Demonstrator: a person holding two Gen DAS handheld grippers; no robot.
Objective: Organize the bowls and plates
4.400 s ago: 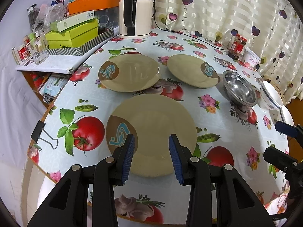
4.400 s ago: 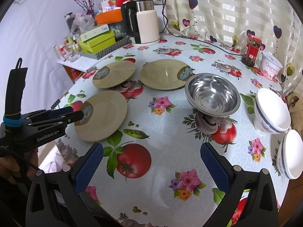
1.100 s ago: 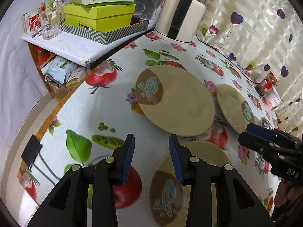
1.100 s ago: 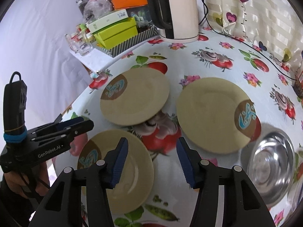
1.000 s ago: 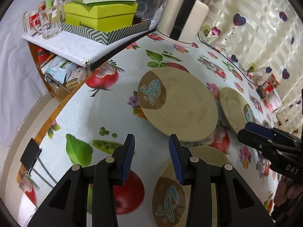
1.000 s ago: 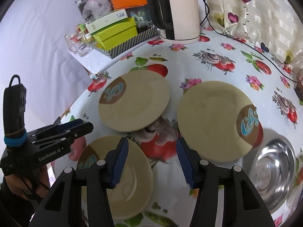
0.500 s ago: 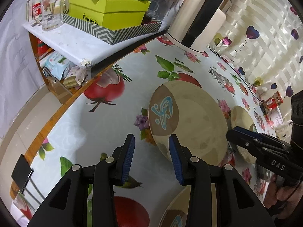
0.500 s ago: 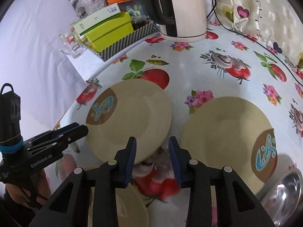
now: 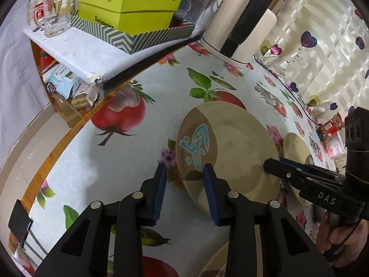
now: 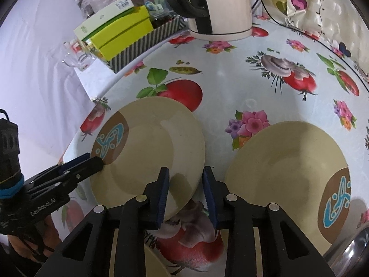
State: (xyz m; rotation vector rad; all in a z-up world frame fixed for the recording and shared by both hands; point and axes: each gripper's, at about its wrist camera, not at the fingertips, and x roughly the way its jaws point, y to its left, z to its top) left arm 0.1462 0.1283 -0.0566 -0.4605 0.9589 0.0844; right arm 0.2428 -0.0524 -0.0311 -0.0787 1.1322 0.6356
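A beige plate with a brown patch [image 9: 230, 147] lies on the fruit-print tablecloth; it also shows in the right wrist view [image 10: 150, 147]. My left gripper [image 9: 184, 191] is open with its jaws astride the plate's near-left rim. My right gripper [image 10: 185, 191] is open with its jaws astride the plate's opposite rim. A second beige plate [image 10: 288, 168] lies to the right, also in the left wrist view [image 9: 297, 147]. A third plate's rim [image 9: 221, 260] peeks in at the bottom.
A white kettle [image 10: 219, 7] stands at the back. Green boxes in a striped tray [image 9: 129, 16] sit on a side shelf, with a glass mug [image 9: 55, 20]. A steel bowl's rim [image 10: 355, 251] shows bottom right. The table's edge [image 9: 57, 147] runs close on the left.
Both grippers have moved forward from the nearest plate to the far left plate and now straddle its rim from opposite sides. The right gripper's jaws have narrowed.
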